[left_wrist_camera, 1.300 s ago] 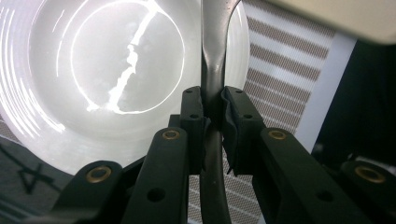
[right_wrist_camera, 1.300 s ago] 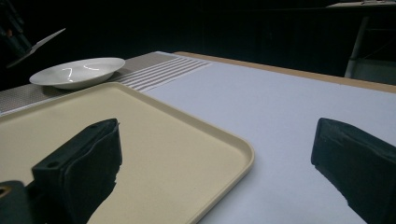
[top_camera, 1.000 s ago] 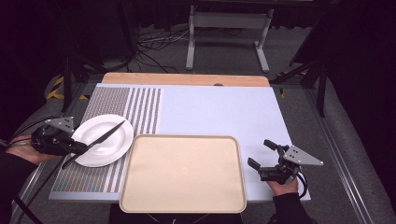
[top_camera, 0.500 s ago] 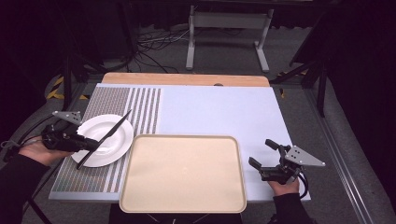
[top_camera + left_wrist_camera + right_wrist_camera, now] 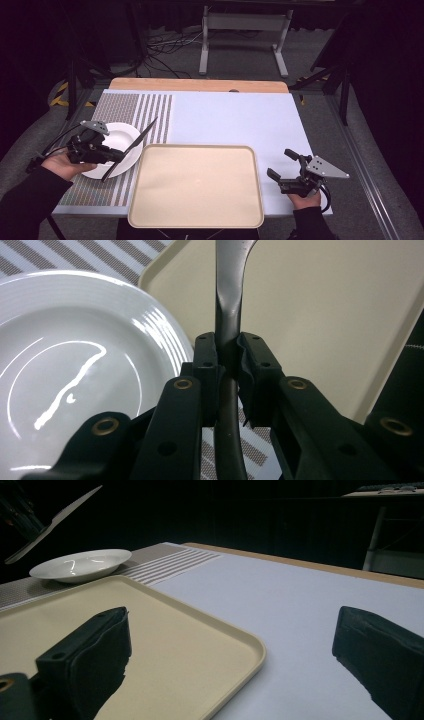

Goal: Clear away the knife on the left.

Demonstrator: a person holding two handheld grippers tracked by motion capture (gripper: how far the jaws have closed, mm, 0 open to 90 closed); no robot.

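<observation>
My left gripper (image 5: 119,154) is shut on a long grey table knife (image 5: 142,135), held above the right side of a white plate (image 5: 122,134). The knife slants from near-left to far-right, with its far tip over the striped mat beside the tray's left corner. In the left gripper view the pads (image 5: 228,347) pinch the knife (image 5: 229,300) at mid-length, with the plate (image 5: 75,350) at left and the beige tray (image 5: 325,315) beyond. My right gripper (image 5: 279,163) rests open at the tray's (image 5: 197,185) right side, nothing between its fingers (image 5: 232,625).
A striped mat (image 5: 150,107) covers the left of the pale blue table top (image 5: 230,115), which has a wooden strip (image 5: 200,85) along its far edge. Behind the table stand a metal frame (image 5: 240,30) and floor cables.
My left hand has carried the knife rightwards across the plate, closer to the tray. The right hand has kept still.
</observation>
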